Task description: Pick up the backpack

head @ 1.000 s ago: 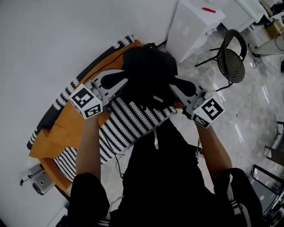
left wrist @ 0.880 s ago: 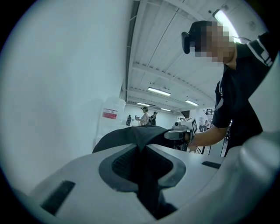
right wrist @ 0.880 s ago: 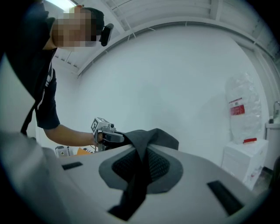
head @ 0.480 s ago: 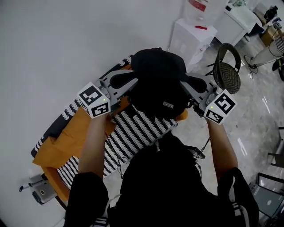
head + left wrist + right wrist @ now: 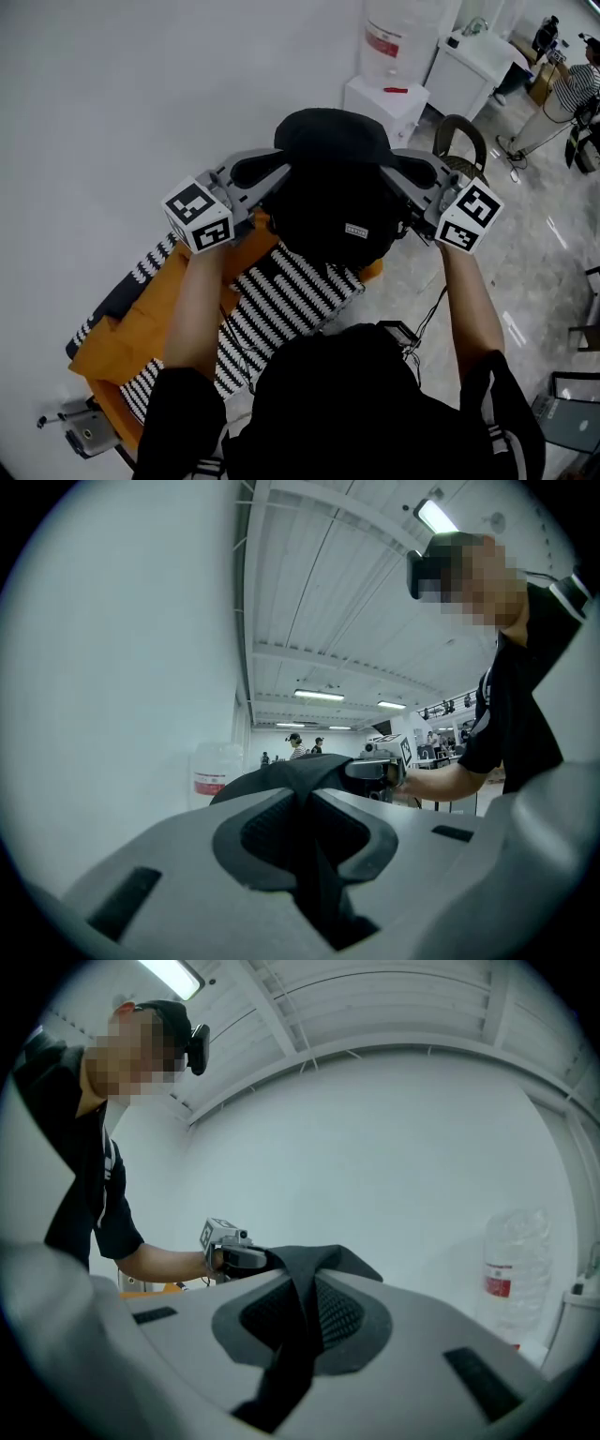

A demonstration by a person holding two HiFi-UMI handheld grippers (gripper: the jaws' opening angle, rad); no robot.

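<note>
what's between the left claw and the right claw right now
The black fabric backpack fills that gap. The left claw and the right claw each pinch a side of it, as the head view shows.

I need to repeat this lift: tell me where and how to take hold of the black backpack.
Grip its upper edge, coming in level from both sides. The backpack hangs soft and wide; the left tool and right tool each pinch a thin fold of its fabric there, which should keep it balanced.
</note>
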